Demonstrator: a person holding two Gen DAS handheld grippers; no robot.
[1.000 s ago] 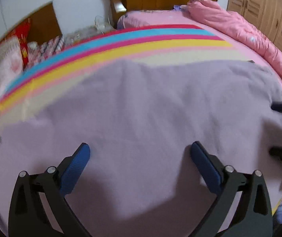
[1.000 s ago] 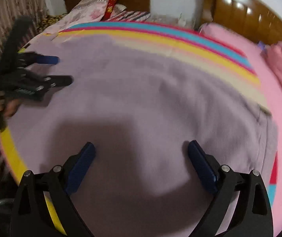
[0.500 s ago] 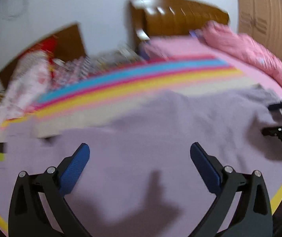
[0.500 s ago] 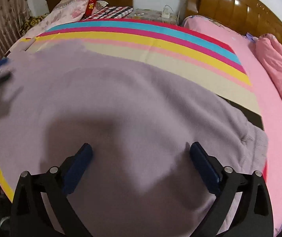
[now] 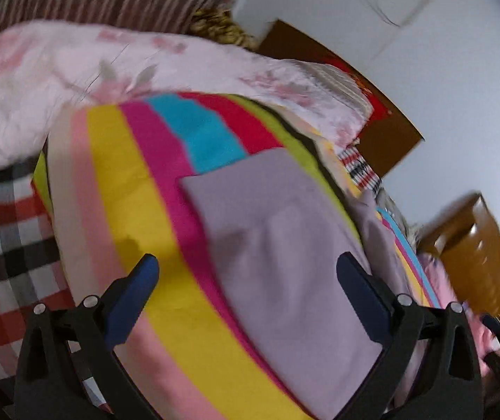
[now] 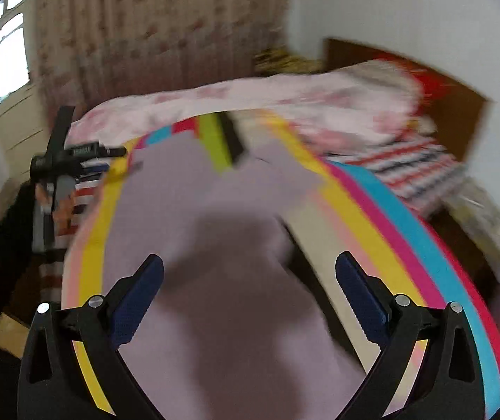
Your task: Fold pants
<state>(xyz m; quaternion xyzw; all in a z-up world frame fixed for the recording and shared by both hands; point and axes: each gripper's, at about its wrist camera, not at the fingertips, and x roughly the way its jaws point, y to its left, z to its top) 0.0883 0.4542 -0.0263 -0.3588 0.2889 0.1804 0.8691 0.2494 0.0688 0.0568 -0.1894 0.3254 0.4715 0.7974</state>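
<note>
Both wrist cameras have swung sharply leftward since the frames half a second ago: the wooden headboard has left centre view, and the curtain and floral quilt now fill the background. Motion blur affects both views.

Left gripper (image 5: 246, 269): jaws spread wide, holding nothing. It hovers over the leg-end region of the lilac knit fleece pants (image 5: 284, 245), which lie flat on the rainbow-striped bed sheet (image 5: 138, 210). A squared hem edge shows just ahead of the jaws, with a pink floral quilt (image 5: 75, 66) bunched beyond the sheet.

Right gripper (image 6: 250, 280): jaws likewise released and empty, positioned above the broad middle of the pants (image 6: 222, 280). The two legs run away from this camera and part in a narrow V near the far edge.

Handling, as judged: the garment appears soft, light and limp, with no stiffness to hold shape. It should drape and sag when lifted. Pinch at hem corners or waistband corners; avoid mid-panel, where only one layer may lift.

Long axis: waist nearer the right gripper, hems pointing toward the floral quilt.
</note>
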